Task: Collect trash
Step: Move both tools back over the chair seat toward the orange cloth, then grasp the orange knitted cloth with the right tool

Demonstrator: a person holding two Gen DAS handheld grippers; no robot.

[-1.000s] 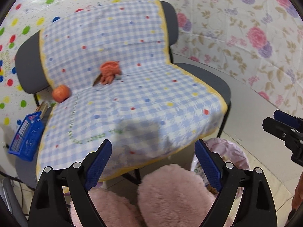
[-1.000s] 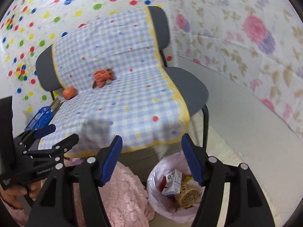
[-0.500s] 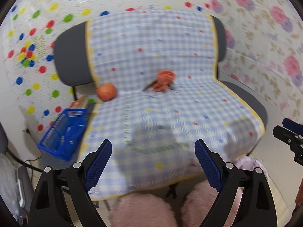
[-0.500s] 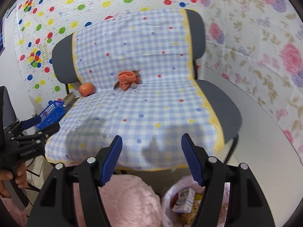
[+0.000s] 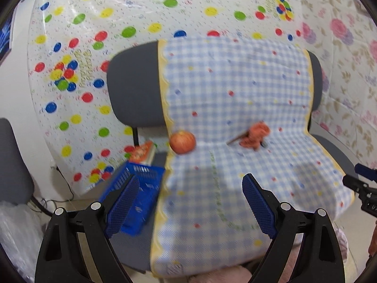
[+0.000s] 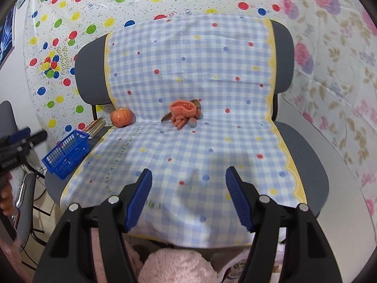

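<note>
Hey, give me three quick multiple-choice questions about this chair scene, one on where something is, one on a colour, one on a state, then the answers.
1. Where does the apple lie?
A. on the cloth's left edge, at the seat back
B. in the basket
C. on the floor

2. What colour is the basket?
A. red
B. blue
C. green

3. How is the right hand-held gripper?
A. shut on the apple
B. shut on the cloth
C. open, holding nothing

Answers: A, it sits on the checked cloth by the backrest; B, its mesh is blue; C, the fingers stand apart over bare cloth.
</note>
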